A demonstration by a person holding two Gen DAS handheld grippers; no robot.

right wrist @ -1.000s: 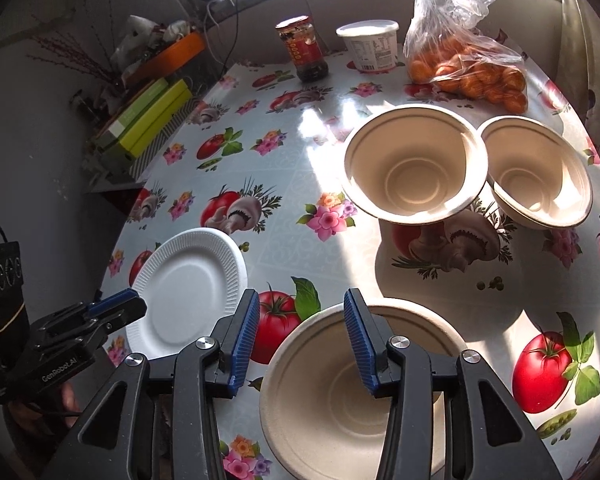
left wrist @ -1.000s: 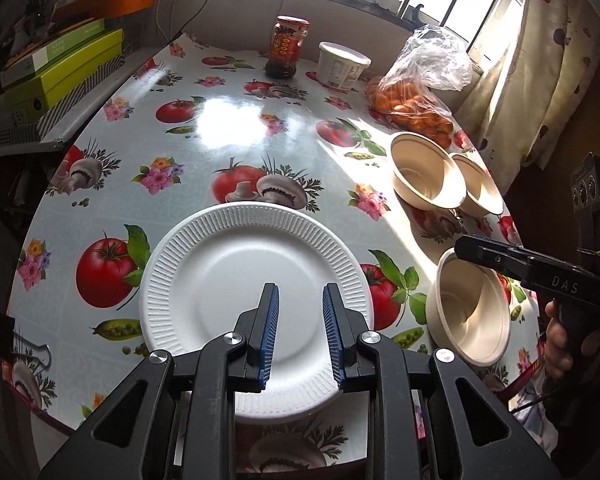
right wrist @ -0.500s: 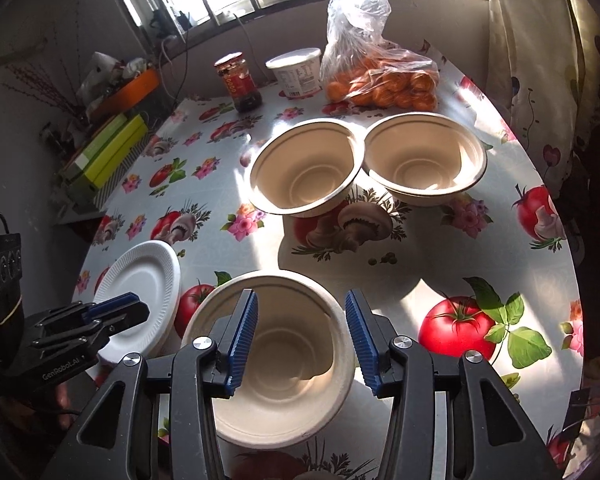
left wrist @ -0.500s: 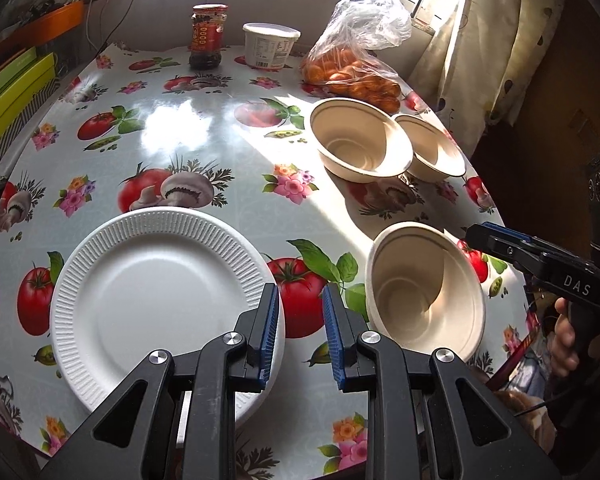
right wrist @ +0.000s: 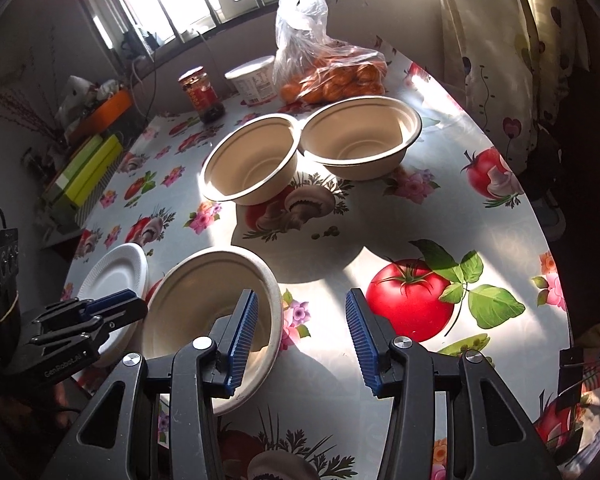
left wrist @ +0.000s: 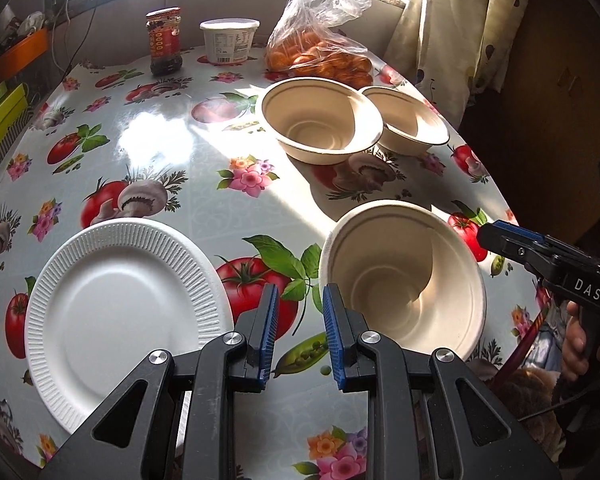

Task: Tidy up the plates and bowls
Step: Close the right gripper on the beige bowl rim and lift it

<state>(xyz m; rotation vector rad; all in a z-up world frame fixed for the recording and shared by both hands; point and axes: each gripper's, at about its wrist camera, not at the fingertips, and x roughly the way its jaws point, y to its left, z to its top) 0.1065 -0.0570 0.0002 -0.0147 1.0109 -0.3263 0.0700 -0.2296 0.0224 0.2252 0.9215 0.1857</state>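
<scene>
Black plastic grippers w/ ribbed blue fingers (left wrist: 269, 330), silver screws, "DAS" marking.

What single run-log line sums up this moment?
left gripper: open, empty | right gripper: open, empty | plate: on table | near bowl: untouched | far bowls: side by side

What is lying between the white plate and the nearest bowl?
Only bare tablecloth, seen in the left wrist view, separates the white plate from the nearest bowl.
</scene>
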